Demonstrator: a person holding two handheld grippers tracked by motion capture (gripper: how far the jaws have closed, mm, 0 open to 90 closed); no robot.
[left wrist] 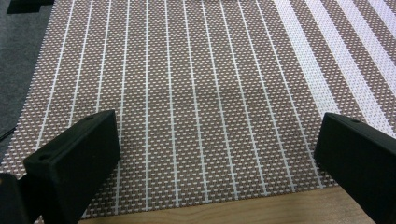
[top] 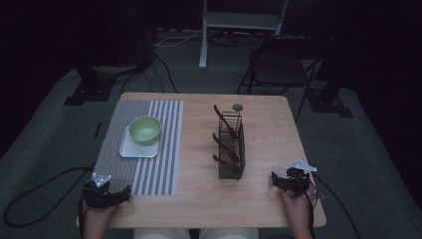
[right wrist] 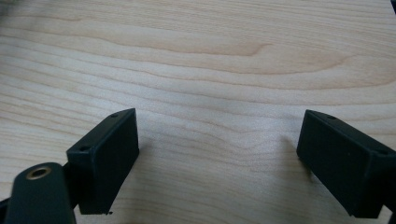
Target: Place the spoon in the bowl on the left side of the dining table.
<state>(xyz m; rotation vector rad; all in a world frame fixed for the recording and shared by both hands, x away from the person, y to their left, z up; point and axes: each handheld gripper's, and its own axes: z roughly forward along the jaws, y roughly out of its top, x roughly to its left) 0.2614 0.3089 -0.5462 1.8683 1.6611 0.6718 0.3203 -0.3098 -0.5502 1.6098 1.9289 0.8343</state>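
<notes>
- The left tool (top: 106, 194) rests at the near-left corner of the desk (top: 259, 199), about 7 o'clock from the desk's middle, over the near edge of the striped placemat (top: 164, 164); a hand (top: 94, 219) holds it from below.
- In the left gripper view its jaws stand wide apart with nothing between them, the placemat's (left wrist: 196, 93) brown-and-white weave beneath and a strip of wood at the bottom edge.
- The right tool (top: 290, 180) sits near the near-right corner, about 4 o'clock from the desk's middle, held by the other hand (top: 297, 209).
- In the right gripper view its jaws are also spread wide and empty, over bare wood grain (right wrist: 196, 70).
- A black wire caddy (top: 232, 149) stands just right of the desk's middle, at about 10 o'clock from the right tool and well apart from it; dark brown spoons (top: 226, 147) lean inside it.
- A pale green bowl (top: 145, 129) sits on a white square plate (top: 130, 150) on the placemat, at about 1 o'clock from the left tool.
- A small grey round object (top: 237, 107) lies at 12 o'clock from the caddy.
</notes>
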